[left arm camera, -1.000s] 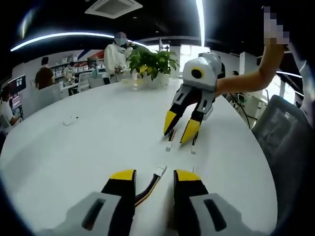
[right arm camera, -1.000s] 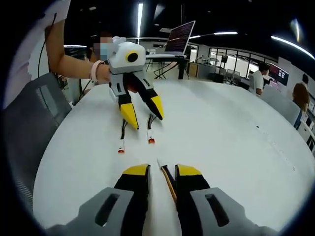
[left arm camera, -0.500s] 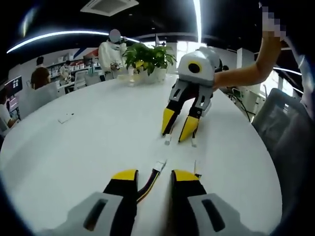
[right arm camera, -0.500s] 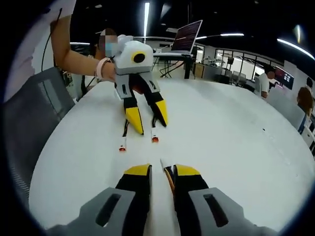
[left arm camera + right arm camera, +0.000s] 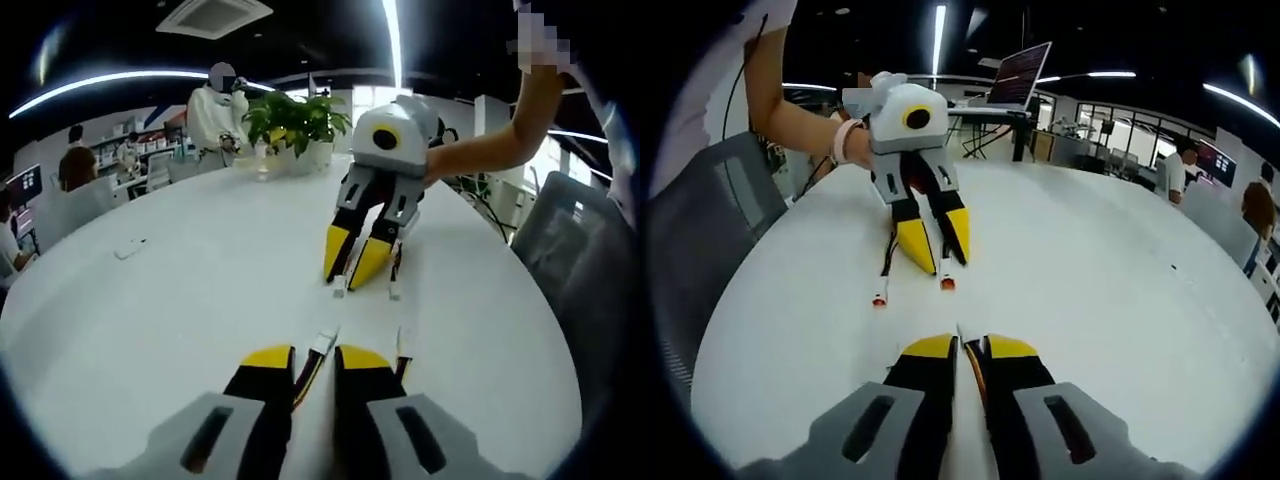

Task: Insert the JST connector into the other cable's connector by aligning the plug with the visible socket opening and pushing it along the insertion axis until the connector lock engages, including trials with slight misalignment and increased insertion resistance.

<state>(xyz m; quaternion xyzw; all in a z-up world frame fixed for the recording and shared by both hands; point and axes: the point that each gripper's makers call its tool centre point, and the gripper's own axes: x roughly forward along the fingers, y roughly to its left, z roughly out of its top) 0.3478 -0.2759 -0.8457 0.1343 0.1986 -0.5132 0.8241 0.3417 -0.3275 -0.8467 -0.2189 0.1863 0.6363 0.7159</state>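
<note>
Now both grippers rest low on the white bench (image 5: 150,300), each clenched on its own cable: left gripper (image 5: 313,362) with the plug (image 5: 323,343) jutting forward, right gripper (image 5: 958,350) likewise. Before pushing, lift and turn them so the plug's long axis, now pointing ahead along the jaws, lines up with the socket (image 5: 340,290).

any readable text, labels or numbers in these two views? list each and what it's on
None can be read.
Laptop screen at the far edge of the table: lines of text, too small and blurred to read.
Wall monitor at the right: coloured content, too blurred.
Left gripper and right gripper: no marking or label visible on the housings.
Cable connectors: no print visible.
</note>
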